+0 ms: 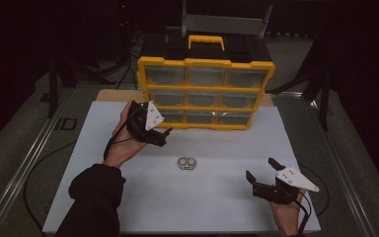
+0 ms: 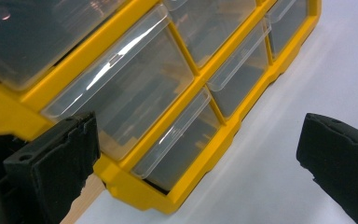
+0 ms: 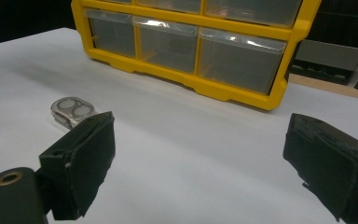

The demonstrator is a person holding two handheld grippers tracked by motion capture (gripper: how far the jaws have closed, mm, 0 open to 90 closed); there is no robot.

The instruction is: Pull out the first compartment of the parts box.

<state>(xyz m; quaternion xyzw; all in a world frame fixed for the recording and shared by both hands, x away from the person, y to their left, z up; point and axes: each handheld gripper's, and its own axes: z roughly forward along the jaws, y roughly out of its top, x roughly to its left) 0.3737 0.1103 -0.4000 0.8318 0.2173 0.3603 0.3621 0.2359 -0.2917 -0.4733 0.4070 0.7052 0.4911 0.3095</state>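
Observation:
A yellow drawer cabinet (image 1: 206, 62) with clear drawers, three across and three high, stands at the back of the white table (image 1: 202, 207). All its drawers look shut. My left gripper (image 1: 164, 137) is open, held by a hand just in front of the cabinet's lower left corner (image 2: 140, 193); the left gripper (image 2: 200, 154) has nothing between its jaws. A small clear pack with two round cells (image 1: 187, 163) lies mid-table. My right gripper (image 1: 260, 169) hovers open at the front right. In the right gripper view the pack (image 3: 73, 110) lies beyond the left jaw, and this gripper (image 3: 205, 158) is empty.
The cabinet (image 3: 223, 91) has a yellow carry handle (image 1: 206, 42) on its black top. A wooden strip (image 1: 113, 95) shows behind the white sheet. Metal rails (image 1: 24, 163) run along the table's sides, and a cable (image 1: 34, 173) loops at the left.

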